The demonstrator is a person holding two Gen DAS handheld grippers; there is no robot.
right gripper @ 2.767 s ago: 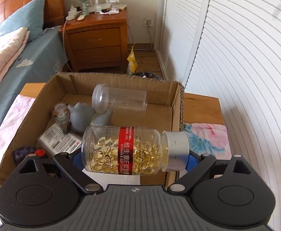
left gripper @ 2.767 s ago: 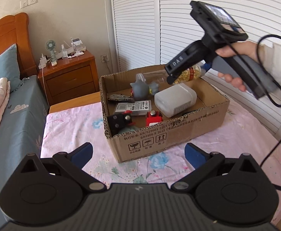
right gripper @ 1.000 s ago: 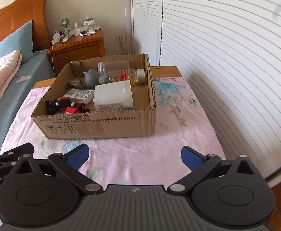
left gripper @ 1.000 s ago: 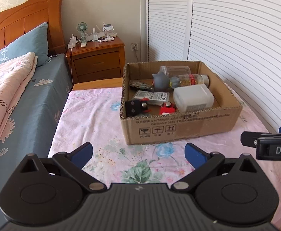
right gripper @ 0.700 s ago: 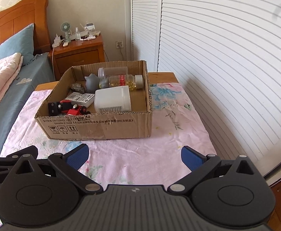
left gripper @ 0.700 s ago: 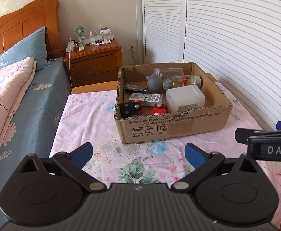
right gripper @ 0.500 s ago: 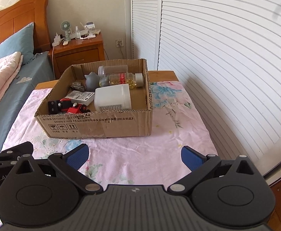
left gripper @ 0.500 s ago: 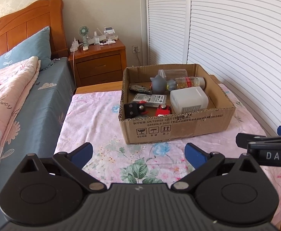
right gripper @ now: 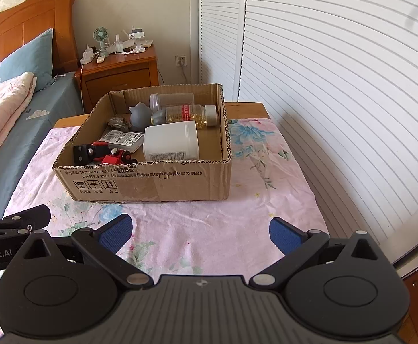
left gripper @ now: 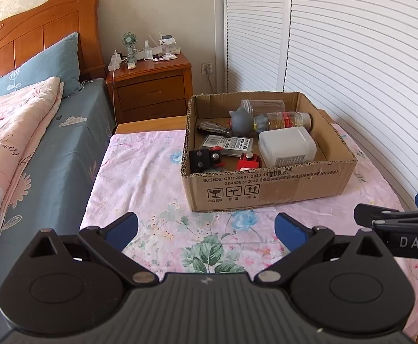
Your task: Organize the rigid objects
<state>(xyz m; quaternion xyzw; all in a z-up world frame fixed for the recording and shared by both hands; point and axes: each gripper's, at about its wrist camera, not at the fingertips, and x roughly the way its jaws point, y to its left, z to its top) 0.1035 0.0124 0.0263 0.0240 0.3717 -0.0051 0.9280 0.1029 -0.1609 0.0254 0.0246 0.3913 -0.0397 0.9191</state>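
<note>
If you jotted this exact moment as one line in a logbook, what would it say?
left gripper: open, empty | right gripper: open, empty | capsule bottle: lying in cardboard box | both grippers short of box, above floral cloth

Right tool (left gripper: 403,223) cut off.

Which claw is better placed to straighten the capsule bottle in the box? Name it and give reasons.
Right, probably. The capsule bottle lies by the cardboard box's right wall, on the right claw's side; both claws are open, empty.

Cardboard box (right gripper: 163,182) w/ capsule bottle (right gripper: 190,114), fingers (right gripper: 284,236) apart
</note>
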